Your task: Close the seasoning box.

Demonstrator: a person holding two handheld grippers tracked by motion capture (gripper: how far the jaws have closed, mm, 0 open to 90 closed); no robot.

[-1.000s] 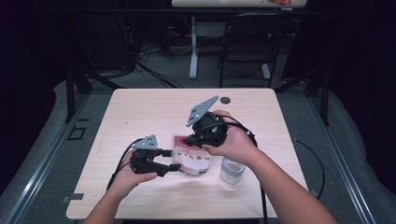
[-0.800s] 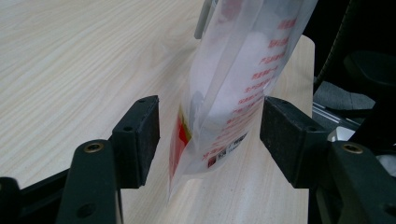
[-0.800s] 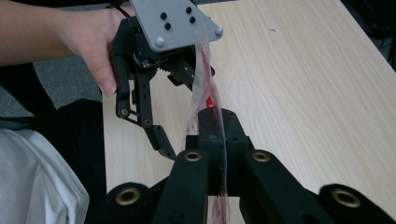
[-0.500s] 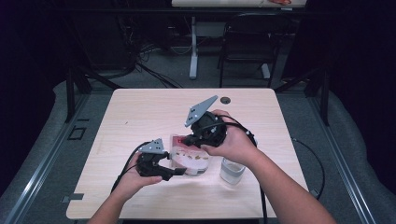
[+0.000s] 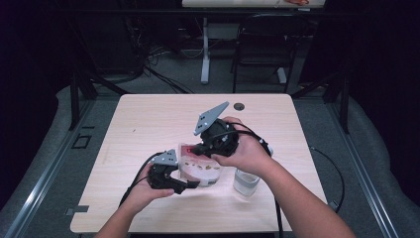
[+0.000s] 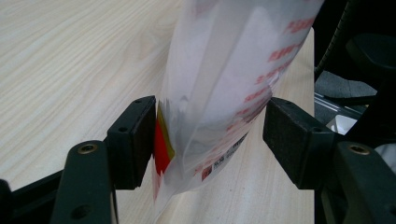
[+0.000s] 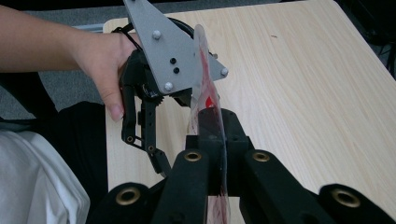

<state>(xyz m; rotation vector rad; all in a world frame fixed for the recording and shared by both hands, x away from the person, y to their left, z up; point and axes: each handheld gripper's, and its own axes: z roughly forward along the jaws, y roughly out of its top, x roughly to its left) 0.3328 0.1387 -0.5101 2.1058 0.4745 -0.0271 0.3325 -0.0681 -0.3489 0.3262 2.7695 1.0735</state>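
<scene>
A clear plastic bag (image 5: 202, 168) with red print hangs over the table's near middle. My right gripper (image 5: 199, 148) is shut on its top edge; in the right gripper view the jaws (image 7: 212, 125) pinch the thin bag (image 7: 208, 100) edge-on. My left gripper (image 5: 189, 184) is open low at the bag's near side. In the left gripper view the bag (image 6: 224, 84) stands between the jaws of my left gripper (image 6: 210, 140): one pad touches its red corner, the other sits just off the printed side.
A clear jar (image 5: 246, 181) stands on the wooden table (image 5: 148, 124) right of the bag, under the right forearm. The left gripper's grey plate (image 7: 163, 51) shows beyond the bag. Cables trail toward the near edge. A chair and desk legs stand behind the table.
My left gripper has moved right and slightly nearer, bringing its open jaws around the bag's lower part. The right gripper has kept hold of the bag's top with little motion.
</scene>
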